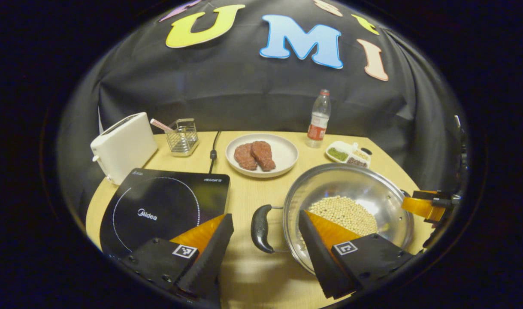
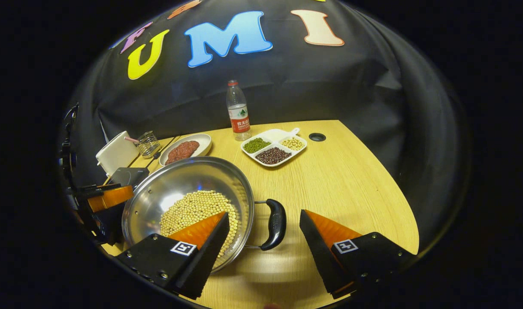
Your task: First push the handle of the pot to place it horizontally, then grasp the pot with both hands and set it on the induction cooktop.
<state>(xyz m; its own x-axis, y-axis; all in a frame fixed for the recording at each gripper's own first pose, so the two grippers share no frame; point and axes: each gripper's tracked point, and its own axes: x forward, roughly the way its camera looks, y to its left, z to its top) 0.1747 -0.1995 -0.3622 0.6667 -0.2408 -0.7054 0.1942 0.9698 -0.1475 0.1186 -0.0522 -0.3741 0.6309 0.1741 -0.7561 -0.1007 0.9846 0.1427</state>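
Observation:
A steel pot (image 1: 355, 189) with soybeans in it stands on the wooden table, to the right of the black induction cooktop (image 1: 162, 206). Its two black handles point sideways. My left gripper (image 1: 265, 216) is open, its fingers on either side of the pot's left handle (image 1: 261, 229), not touching it. My right gripper (image 2: 264, 213) is open too, and straddles the right handle (image 2: 275, 224) the same way. In the right gripper view the pot (image 2: 175, 180) sits left of centre, with the left gripper's orange finger (image 2: 109, 196) beyond it and a corner of the cooktop (image 2: 126, 175) behind that.
Behind the cooktop stand a white toaster (image 1: 124, 146) and a wire basket (image 1: 182, 137). A plate of meat (image 1: 282, 152), a water bottle (image 1: 319, 120) and a divided bean dish (image 2: 273, 148) line the back. Bare table lies to the pot's right (image 2: 355, 180).

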